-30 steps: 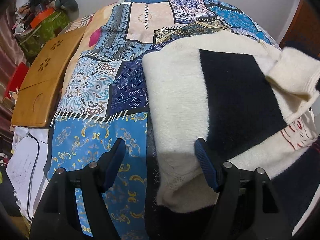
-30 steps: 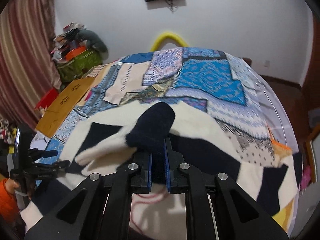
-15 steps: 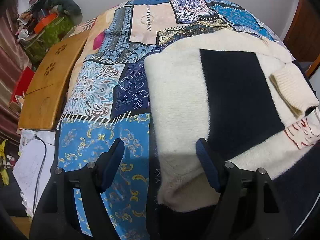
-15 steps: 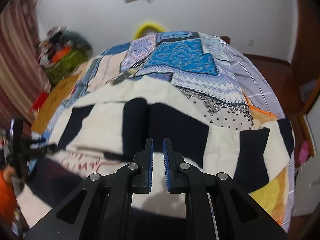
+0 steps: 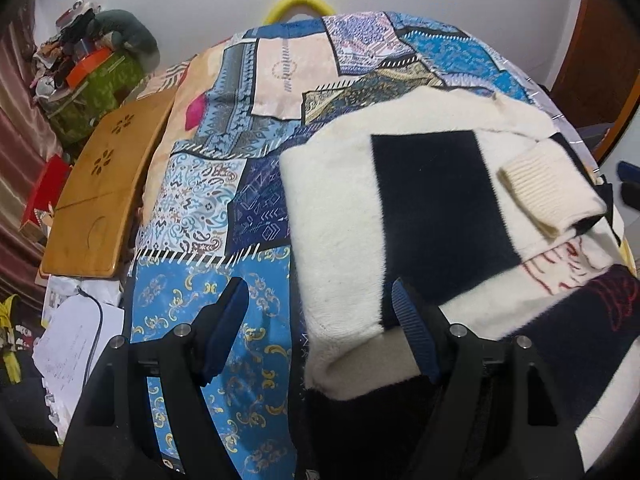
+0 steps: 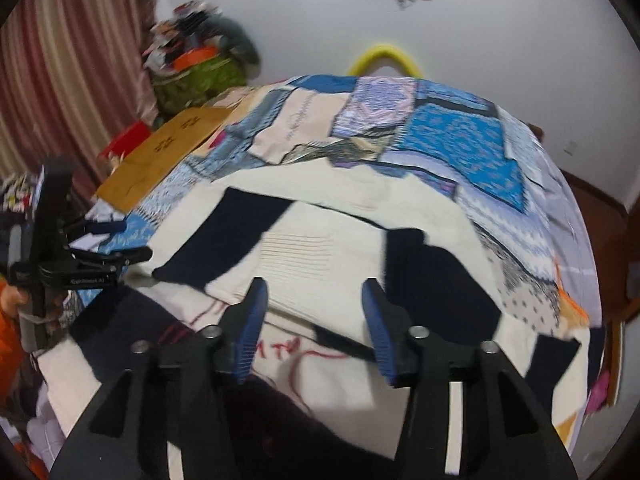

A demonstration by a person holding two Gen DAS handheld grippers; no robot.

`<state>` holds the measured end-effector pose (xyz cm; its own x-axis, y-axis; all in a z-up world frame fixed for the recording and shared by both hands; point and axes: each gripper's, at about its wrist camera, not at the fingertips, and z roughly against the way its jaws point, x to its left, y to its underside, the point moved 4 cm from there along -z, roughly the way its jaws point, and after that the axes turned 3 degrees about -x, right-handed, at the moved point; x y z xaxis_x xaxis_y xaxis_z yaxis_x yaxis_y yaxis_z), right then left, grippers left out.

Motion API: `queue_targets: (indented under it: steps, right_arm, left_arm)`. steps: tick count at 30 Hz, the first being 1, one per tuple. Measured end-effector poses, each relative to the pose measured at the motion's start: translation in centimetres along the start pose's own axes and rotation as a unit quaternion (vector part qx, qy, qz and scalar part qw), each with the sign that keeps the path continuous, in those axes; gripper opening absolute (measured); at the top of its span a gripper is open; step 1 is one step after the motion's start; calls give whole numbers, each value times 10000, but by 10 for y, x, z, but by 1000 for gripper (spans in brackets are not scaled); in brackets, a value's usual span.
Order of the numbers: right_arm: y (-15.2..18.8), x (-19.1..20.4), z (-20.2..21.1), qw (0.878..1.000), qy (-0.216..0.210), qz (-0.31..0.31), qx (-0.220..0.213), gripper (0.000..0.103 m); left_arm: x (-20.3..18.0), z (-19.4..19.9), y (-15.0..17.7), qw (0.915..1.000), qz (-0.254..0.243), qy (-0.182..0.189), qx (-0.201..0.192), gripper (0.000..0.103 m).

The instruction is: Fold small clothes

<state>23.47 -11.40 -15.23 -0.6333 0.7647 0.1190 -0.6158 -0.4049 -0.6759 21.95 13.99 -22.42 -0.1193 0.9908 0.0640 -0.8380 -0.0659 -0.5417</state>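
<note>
right gripper (image 6: 314, 326), pinched on the navy sleeve a second ago, is now seen spread wide above the cream-and-navy sweater (image 6: 320, 240) laid on the patchwork bedspread (image 5: 208, 216), whose folded edge is straddled by the left gripper (image 5: 320, 320), likewise open.

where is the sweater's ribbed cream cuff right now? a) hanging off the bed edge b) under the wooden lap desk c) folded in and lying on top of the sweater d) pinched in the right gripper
c: the ribbed cuff lies folded in on the sweater body, while the right gripper stands open above it, holding nothing.
</note>
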Motion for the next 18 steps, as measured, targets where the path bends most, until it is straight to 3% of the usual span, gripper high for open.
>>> queue_targets:
  steps: [2,12,18]
  right_arm:
    - [-3,10,-13,9996,-117,192,165,54]
    - [9,41,-71,9885,-274,916,1169,54]
    - [12,36,-81,9907,-276,817,1056,54]
  left_arm:
    - [-1,2,-2,10000,-12,56,-24,74]
    - [-7,-13,1,9997,-98,198,132,74]
    - [-9,-28,5,9992,-119,212,304,74]
